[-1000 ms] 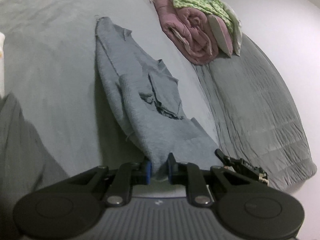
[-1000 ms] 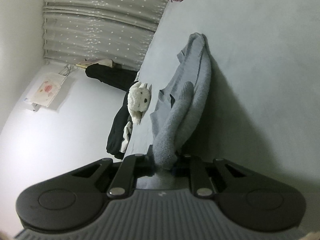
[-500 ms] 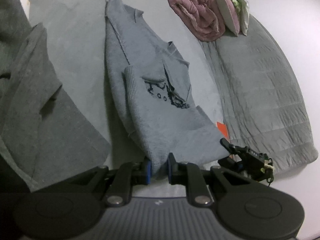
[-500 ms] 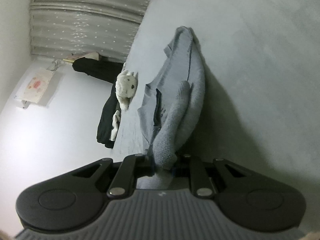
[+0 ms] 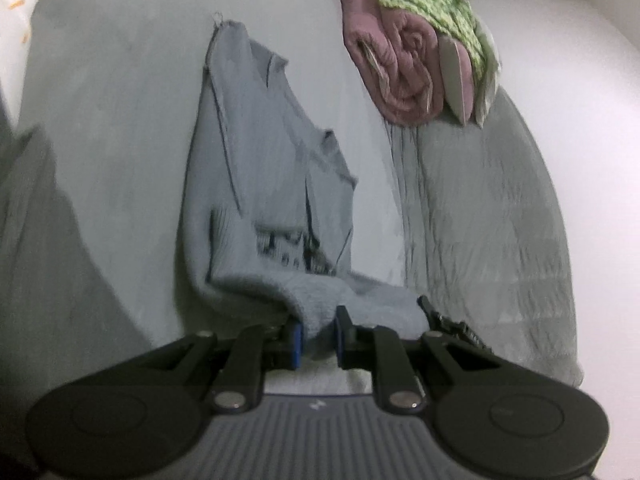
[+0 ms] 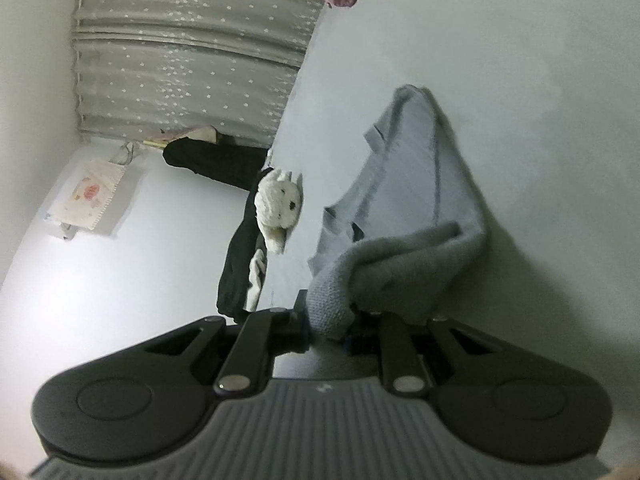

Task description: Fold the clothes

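The left gripper [image 5: 317,334] is clenched on a thick fold of the grey sweater [image 5: 276,184], which rises from between the blue pads at the lower centre of the left wrist view and runs toward the upper middle across the pale bed sheet [image 5: 120,92]. Half a second ago the sweater's dark print sat flat and sharp in the centre; now it is blurred and lower, just above the pinched fold, and the cloth near the gripper bunches into a heavier roll. The dark grey garment [image 5: 28,248] at the left edge takes up less of the frame than it did then, and the pink quilt [image 5: 392,68] with the green patterned cloth [image 5: 432,12] on it has dropped from the top edge into the upper right. The grey blanket [image 5: 488,216] fills the right side.

The right gripper [image 6: 328,322] is also clamped on the sweater [image 6: 416,184], at the lower centre of the right wrist view. Compared with half a second ago, the cloth no longer stands as a narrow upright ridge; it has spread wider to the right, with a sleeve-like fold lying across it. The white stuffed toy [image 6: 280,208] and the black clothes [image 6: 236,276] sit left of centre, the curtain [image 6: 188,56] at upper left.
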`<state>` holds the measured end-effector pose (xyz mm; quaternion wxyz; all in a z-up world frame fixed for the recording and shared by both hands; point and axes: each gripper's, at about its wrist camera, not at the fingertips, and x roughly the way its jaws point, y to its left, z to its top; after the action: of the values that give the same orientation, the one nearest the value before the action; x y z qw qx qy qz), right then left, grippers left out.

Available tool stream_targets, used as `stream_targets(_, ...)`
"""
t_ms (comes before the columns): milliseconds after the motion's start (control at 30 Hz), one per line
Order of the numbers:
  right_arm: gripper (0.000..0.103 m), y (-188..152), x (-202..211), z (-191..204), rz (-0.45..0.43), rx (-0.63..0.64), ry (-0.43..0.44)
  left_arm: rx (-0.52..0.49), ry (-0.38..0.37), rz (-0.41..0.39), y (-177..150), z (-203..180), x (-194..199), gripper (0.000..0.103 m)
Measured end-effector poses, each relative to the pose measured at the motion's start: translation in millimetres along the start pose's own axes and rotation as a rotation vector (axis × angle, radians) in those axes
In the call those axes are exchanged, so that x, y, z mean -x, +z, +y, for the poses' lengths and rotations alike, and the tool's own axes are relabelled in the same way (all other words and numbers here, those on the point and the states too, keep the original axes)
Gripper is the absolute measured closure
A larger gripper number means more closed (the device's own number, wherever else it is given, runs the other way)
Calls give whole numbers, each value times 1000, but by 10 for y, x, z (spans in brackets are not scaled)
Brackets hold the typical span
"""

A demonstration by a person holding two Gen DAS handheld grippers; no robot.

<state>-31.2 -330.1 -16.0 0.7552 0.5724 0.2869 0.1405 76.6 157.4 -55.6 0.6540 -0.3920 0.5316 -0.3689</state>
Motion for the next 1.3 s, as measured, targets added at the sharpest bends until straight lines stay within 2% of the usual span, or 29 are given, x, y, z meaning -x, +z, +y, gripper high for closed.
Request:
stream_targets(267, 84, 262, -389, -90, -11, -43, 12, 74, -4, -53, 467, 70, -224, 87)
stream_targets(467, 80, 378, -606, -336, -22, -115, 7, 122, 5, -117, 688, 210, -338, 82)
stream_targets(500, 78, 388, -621, -370, -25, -128, 7, 126, 6, -129, 716, 226, -334, 81)
stream_targets(533, 76, 394, -629, -403, -31, -143, 15, 130, 6, -143, 741, 239, -319, 75)
stream_targets(600, 62, 406, -611, -445, -47, -166, 34, 127, 8, -180, 777, 248, -271, 65)
stream_targets(633, 59, 410, -584, -448, -62, -173, 50, 121, 14, -200, 792, 243, -239, 61)
stream_targets(733, 58, 428, -519, -442, -97, -172, 82, 91, 46, -242, 818, 219, -163, 59)
stream_targets(867, 57, 395, -452, -392, -122, -122, 23, 12, 133, -276, 809, 122, -140, 58)
stream_targets(1000, 57, 358, -458, -334, -142, -70, -40, -81, 160, -267, 789, -13, -169, 58)
stream_targets(1200, 57, 307, -443, -326, -150, -58, -51, -192, 261, -235, 742, -127, -310, 59)
stream_targets(1300, 57, 331, -469, -301, -148, -55, -61, -212, 278, -239, 739, -125, -387, 59)
